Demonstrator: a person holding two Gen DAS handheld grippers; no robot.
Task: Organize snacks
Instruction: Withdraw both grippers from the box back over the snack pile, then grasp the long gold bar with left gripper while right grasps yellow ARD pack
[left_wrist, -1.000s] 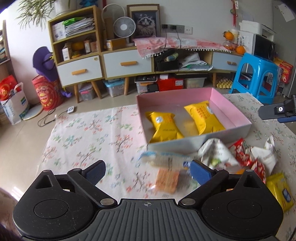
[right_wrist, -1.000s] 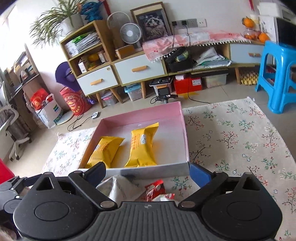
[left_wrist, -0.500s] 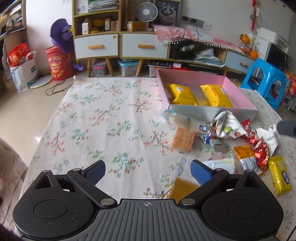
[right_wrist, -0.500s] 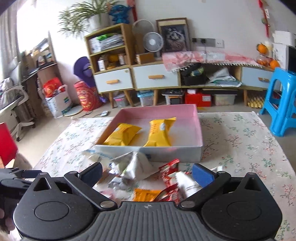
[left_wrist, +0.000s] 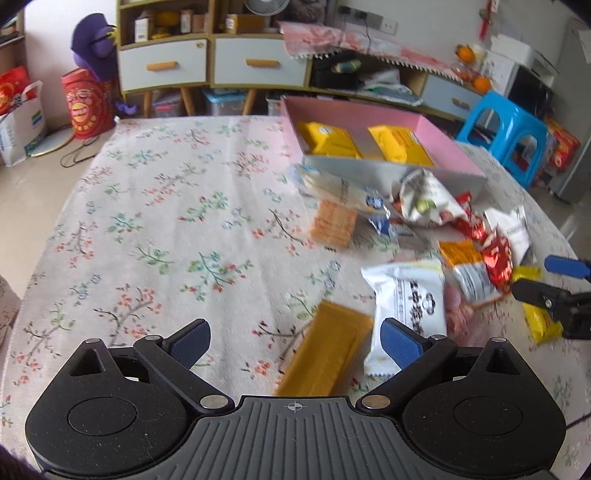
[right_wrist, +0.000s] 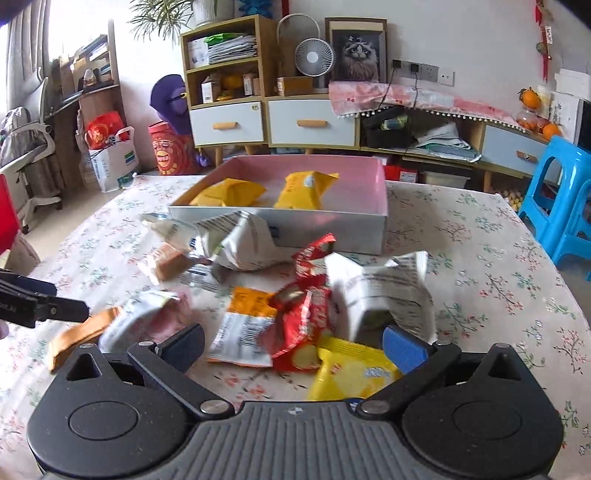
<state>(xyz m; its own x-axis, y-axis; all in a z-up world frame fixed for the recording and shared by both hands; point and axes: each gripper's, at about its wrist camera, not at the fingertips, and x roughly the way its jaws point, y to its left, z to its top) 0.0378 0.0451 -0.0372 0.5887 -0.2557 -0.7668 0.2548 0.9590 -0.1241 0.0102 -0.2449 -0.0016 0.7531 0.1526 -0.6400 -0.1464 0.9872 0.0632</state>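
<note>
A pink-lined box (left_wrist: 436, 136) (right_wrist: 376, 184) holds two yellow packets (left_wrist: 332, 142) (right_wrist: 308, 188). A pile of loose snack packets lies in front of it on the flowered cloth: white packets (left_wrist: 410, 291) (right_wrist: 384, 288), red ones (right_wrist: 303, 314), an orange-and-white one (right_wrist: 247, 325), a biscuit pack (left_wrist: 332, 223). My left gripper (left_wrist: 295, 341) is open, with a tan bar (left_wrist: 328, 354) just ahead between its fingers. My right gripper (right_wrist: 293, 345) is open above a yellow packet (right_wrist: 351, 369). Each gripper shows at the edge of the other's view.
The round table's flowered cloth (left_wrist: 166, 229) stretches left of the pile. A blue stool (right_wrist: 565, 206) stands at the right. Cabinets with drawers (right_wrist: 295, 122), a fan and shelves line the far wall. A chair (right_wrist: 26, 155) stands at the left.
Both grippers have drawn back from the box and dropped lower toward the near side of the pile. More of the packets now lie in view. Both stay open.
</note>
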